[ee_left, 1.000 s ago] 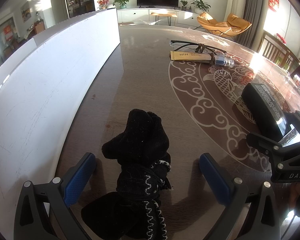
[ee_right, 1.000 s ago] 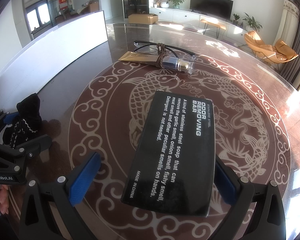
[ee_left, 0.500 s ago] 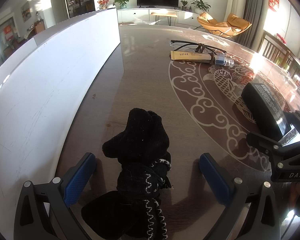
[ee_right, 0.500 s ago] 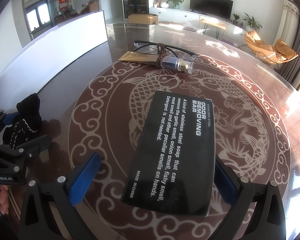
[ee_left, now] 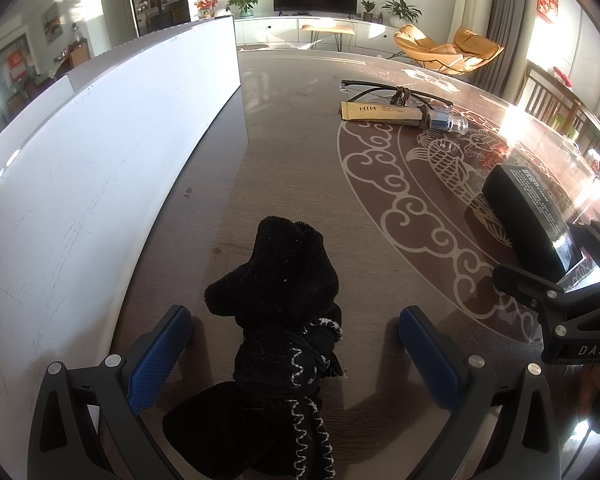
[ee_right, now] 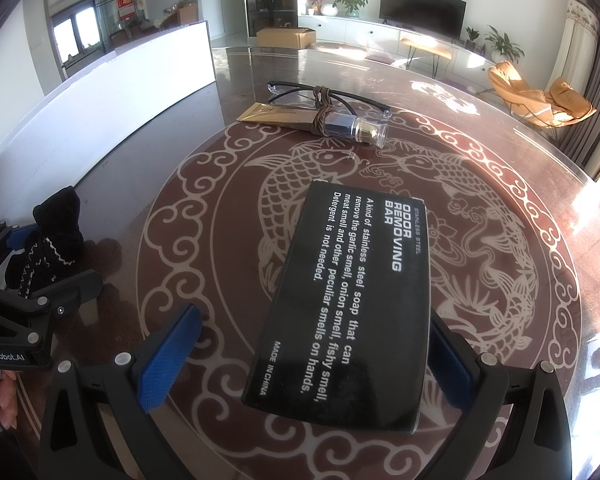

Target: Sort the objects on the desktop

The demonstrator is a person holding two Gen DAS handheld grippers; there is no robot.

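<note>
While both grippers sit wide apart, the left gripper (ee_left: 296,344) has the black sock (ee_left: 278,320) between its blue pads, not touching. The right gripper (ee_right: 316,356) straddles the black box (ee_right: 348,300) lying flat on the tabletop (ee_right: 204,160).

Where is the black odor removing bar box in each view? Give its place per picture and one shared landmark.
Left wrist view: the black box lies at the right edge, just beyond the right gripper.
Right wrist view: the black box fills the lower centre, between the open fingers, printed side up.
Shared landmark: the gold tube, lying farther along the table beside the glasses.
</note>
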